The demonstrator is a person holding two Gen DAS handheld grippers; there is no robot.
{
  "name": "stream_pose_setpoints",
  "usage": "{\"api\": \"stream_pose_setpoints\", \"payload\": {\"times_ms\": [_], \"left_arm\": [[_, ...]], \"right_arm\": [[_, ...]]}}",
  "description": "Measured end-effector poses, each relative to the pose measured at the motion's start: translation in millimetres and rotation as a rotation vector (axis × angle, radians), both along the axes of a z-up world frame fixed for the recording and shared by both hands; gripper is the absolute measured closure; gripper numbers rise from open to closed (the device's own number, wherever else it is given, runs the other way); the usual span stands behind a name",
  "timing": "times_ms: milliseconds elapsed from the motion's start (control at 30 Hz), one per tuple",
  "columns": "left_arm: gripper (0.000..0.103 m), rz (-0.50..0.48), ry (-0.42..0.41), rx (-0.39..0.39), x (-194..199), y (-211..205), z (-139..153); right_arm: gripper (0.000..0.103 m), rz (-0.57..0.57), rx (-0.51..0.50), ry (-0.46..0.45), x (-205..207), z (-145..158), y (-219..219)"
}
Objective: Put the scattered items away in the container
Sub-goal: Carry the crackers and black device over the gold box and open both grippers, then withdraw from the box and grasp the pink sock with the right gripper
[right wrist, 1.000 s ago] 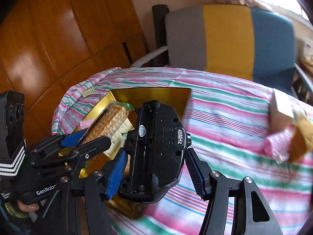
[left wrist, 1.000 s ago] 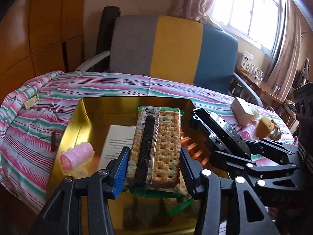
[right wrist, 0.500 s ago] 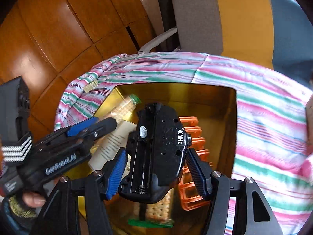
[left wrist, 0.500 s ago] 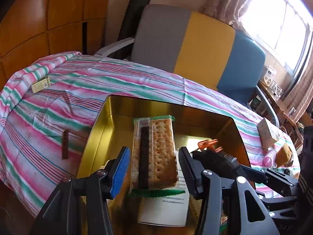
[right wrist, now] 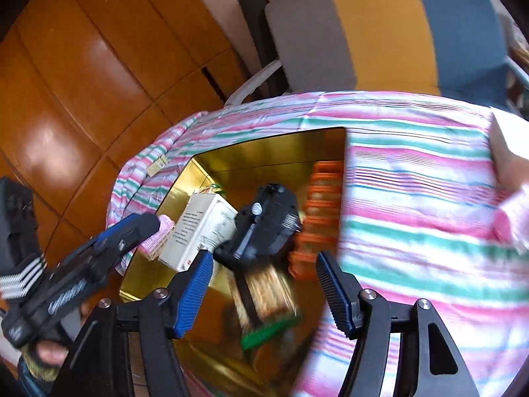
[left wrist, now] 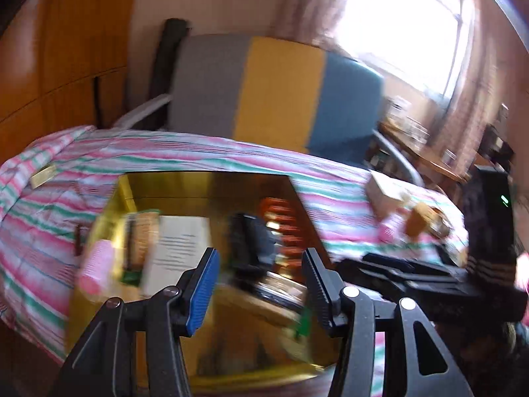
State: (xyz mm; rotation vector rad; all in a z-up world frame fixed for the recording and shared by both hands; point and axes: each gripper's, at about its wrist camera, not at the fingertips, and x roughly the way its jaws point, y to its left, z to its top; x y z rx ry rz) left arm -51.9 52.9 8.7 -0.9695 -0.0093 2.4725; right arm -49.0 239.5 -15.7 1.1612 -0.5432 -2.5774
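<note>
The gold tin (left wrist: 211,185) (right wrist: 264,152) sits on the striped cloth. In it lie a black device (right wrist: 264,225) (left wrist: 251,244), cracker packets (right wrist: 261,294) (left wrist: 139,241), a white box (right wrist: 201,228), a pink roller (left wrist: 96,264) (right wrist: 155,238) and an orange rack (right wrist: 317,218). My right gripper (right wrist: 264,292) hovers over the tin. Its jaws are opening, and the black device lies free beyond the fingertips. My left gripper (left wrist: 261,291) is open over the tin's near side, its pads touching nothing. Both views are blurred.
On the cloth to the right lie a small white box (left wrist: 383,192), a pink wrapped item (left wrist: 386,231) and a brown item (left wrist: 423,218). A yellow tag (left wrist: 43,175) and a brown stick (left wrist: 78,238) lie left of the tin. A chair (left wrist: 281,92) stands behind.
The right gripper carried the black device over the tin and let it go; it now lies inside. The left gripper released the cracker packet into the tin and drew back.
</note>
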Motion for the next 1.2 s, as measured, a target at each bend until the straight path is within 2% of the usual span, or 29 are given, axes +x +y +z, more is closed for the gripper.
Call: {"api": "stream_pose_setpoints", "payload": {"times_ms": [167,300,467,533,600,667,800,967,1100,1167,1200], "left_arm": [[0.050,-0.259,-0.038,-0.033,48.3,78.5,-14.8],[0.050,-0.395,-0.077,-0.108,78.3,133.6,-40.9],[0.050,-0.456,-0.098,-0.201,99.1,167.3,-69.3],[0.050,-0.447,-0.123,-0.230,96.6,170.7,-81.8],[0.050,-0.437,-0.156,-0.245,92.9,172.2,-90.4],[0.050,-0.432,-0.154,-0.235,90.6,169.8,-91.7],[0.046,-0.438,-0.158,-0.222,90.4,168.4,-93.0],[0.043,-0.447,-0.145,-0.211,91.8,167.3,-94.0],[0.041,-0.446,-0.149,-0.190,89.6,165.8,-94.3],[0.040,-0.446,-0.148,-0.183,89.0,165.8,-94.6],[0.040,-0.446,-0.146,-0.181,88.9,165.9,-95.0]], "right_arm": [[0.031,-0.138,0.000,0.000,51.7,-4.4,65.1],[0.031,-0.301,-0.001,-0.043,103.5,-21.2,132.6],[0.031,-0.511,0.028,-0.063,179.5,-29.0,208.8],[0.030,-0.605,0.041,-0.049,209.3,-24.5,237.2],[0.026,-0.697,0.034,-0.042,233.8,-22.2,265.0],[0.021,-0.782,0.014,-0.042,250.5,-22.3,293.0],[0.021,-0.882,-0.038,-0.039,257.8,-22.6,328.5],[0.021,-0.899,0.002,0.020,233.6,-5.6,348.1],[0.021,-0.890,0.118,0.055,203.2,10.0,359.7],[0.021,-0.859,0.171,0.026,185.3,10.0,363.1],[0.026,-0.848,0.202,-0.001,176.7,8.3,364.2]]}}
